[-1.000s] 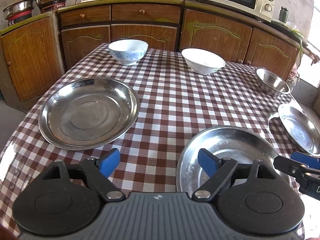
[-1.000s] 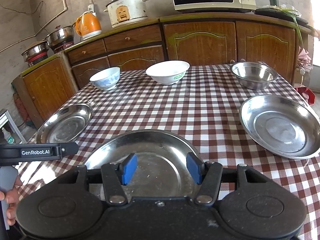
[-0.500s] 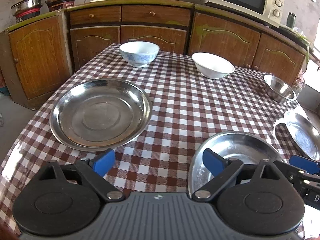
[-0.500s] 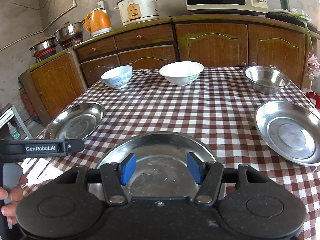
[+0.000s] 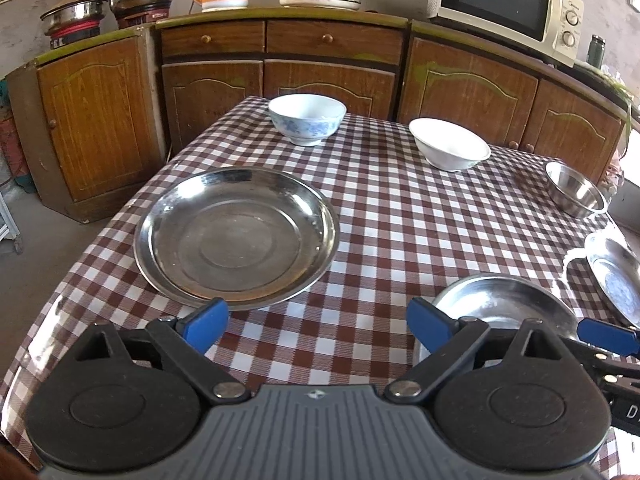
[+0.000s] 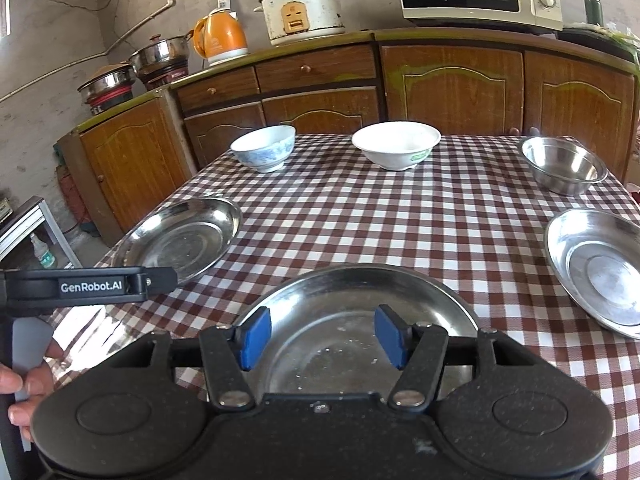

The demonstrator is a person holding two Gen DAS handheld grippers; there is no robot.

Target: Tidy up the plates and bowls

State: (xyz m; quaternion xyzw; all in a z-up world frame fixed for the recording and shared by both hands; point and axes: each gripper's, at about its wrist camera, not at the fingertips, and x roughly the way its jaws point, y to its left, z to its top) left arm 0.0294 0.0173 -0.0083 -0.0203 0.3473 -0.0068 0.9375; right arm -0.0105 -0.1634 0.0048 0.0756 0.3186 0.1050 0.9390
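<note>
My left gripper (image 5: pixel 318 322) fingers are spread wide, my right gripper (image 6: pixel 322 338) (empty too) parted above the near steel plate (image 6: pixel 352 300)

Wooden cabinets (image 5: pixel 280 76), checked tablecloth (image 5: pixel 400 216), grey wall (image 6: pixel 52 60)

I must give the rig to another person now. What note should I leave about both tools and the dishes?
Left tool: open, empty, hovering by the left steel plate.
Right tool: open, empty, over the near steel plate.
Third steel plate lies at the right. Along the far edge: blue-patterned bowl, white bowl, steel bowl.
Done: nothing stacked; all six stand apart on the table.
Left: gather the plates and the bowls.
</note>
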